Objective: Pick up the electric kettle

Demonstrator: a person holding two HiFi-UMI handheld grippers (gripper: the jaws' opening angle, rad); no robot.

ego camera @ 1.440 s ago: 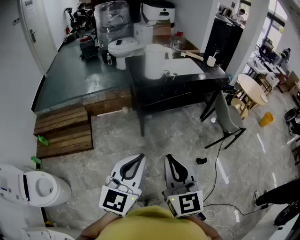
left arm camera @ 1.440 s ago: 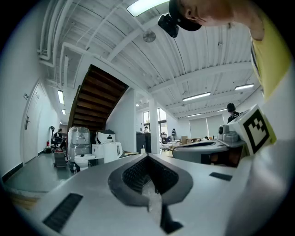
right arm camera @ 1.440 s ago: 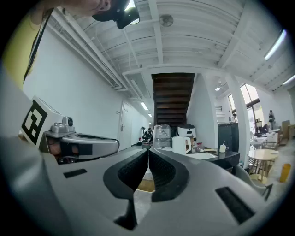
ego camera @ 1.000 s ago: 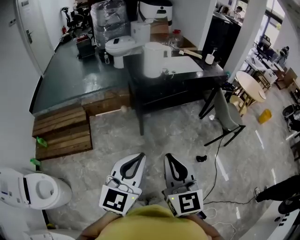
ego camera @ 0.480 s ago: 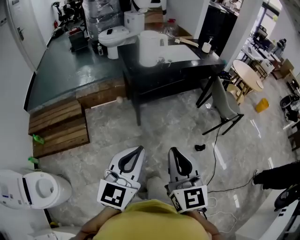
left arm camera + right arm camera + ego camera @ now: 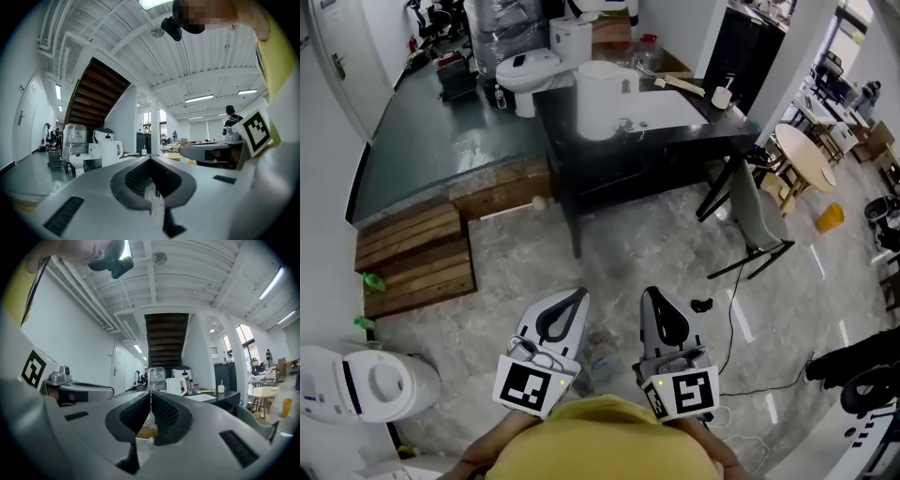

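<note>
Black table (image 6: 628, 173) is standing well ahead of us. White electric kettle (image 6: 602, 98) is sitting upright at its left end, long axis vertical, handle facing right. We are holding left gripper (image 6: 573, 298) and right gripper (image 6: 653, 298) level, jaws pressed together, nothing between them.

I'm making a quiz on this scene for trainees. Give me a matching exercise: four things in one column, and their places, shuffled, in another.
Things
1. white electric kettle
2. brown wooden slatted steps
3. small yellow container
4. small white cup

Places
A. on the grey marble floor, far right
B. at the right end of the black table
C. against the raised dark green platform
D. on the black table, toward its left end

Pairs: 1-D, 2-C, 3-A, 4-B
</note>
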